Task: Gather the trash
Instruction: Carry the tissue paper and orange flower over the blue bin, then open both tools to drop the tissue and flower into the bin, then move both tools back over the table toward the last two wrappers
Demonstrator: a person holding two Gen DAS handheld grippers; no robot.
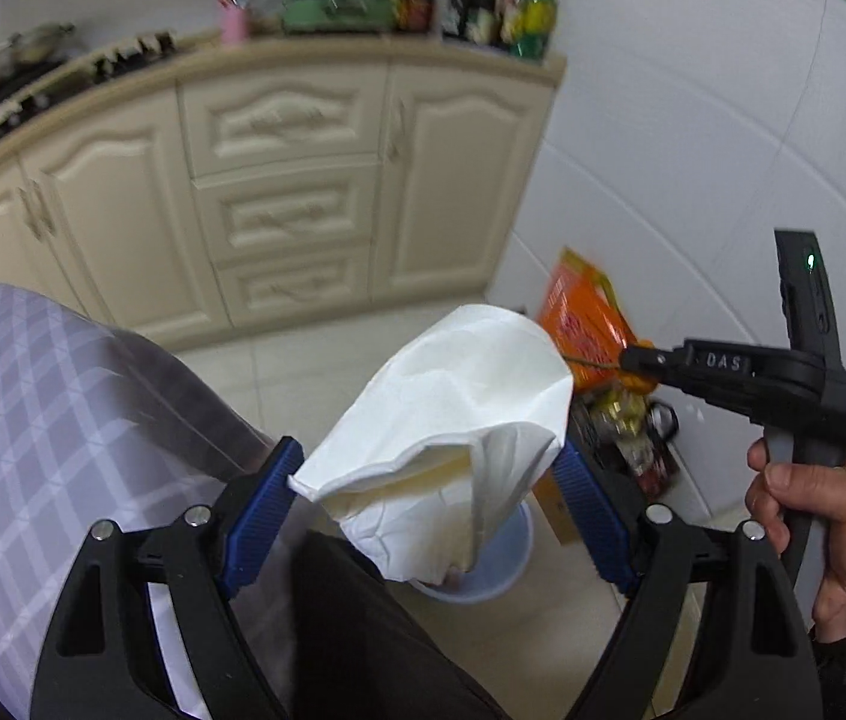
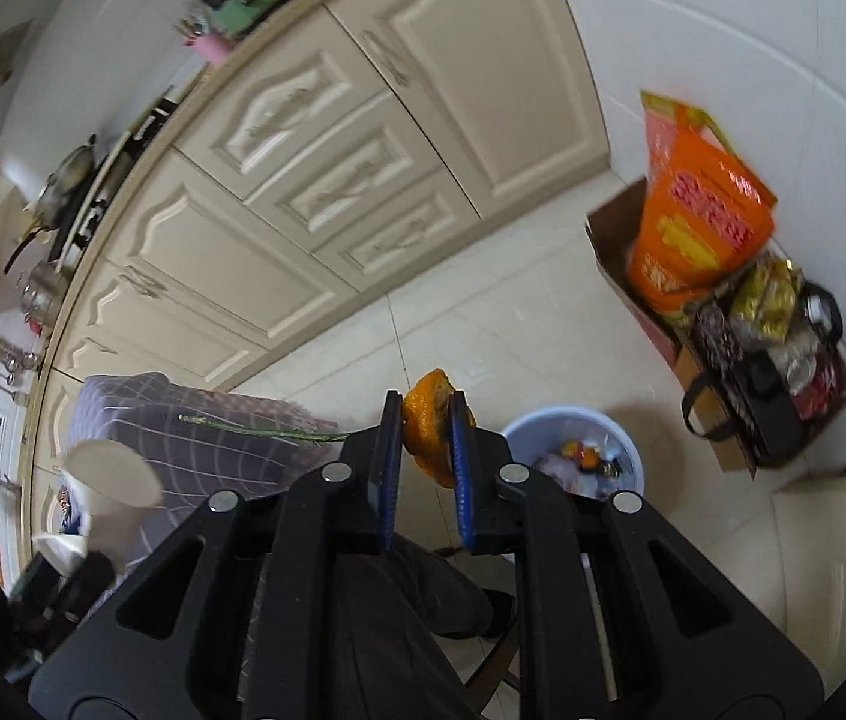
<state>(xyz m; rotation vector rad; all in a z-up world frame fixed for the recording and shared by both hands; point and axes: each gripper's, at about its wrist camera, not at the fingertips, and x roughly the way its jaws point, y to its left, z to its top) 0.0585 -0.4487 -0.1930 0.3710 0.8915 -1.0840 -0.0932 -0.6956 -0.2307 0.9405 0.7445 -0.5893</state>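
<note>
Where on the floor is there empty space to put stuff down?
Bare tiles lie between the cabinets and the blue bin. By the wall it is crowded: a cardboard box with an orange bag, plus a full black bag.

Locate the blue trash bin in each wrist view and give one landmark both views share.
Left wrist view: the blue trash bin sits low centre, mostly hidden behind the white tissue.
Right wrist view: it stands right of centre on the floor, just right of the orange peel.
Shared landmark: the orange bag by the wall.
</note>
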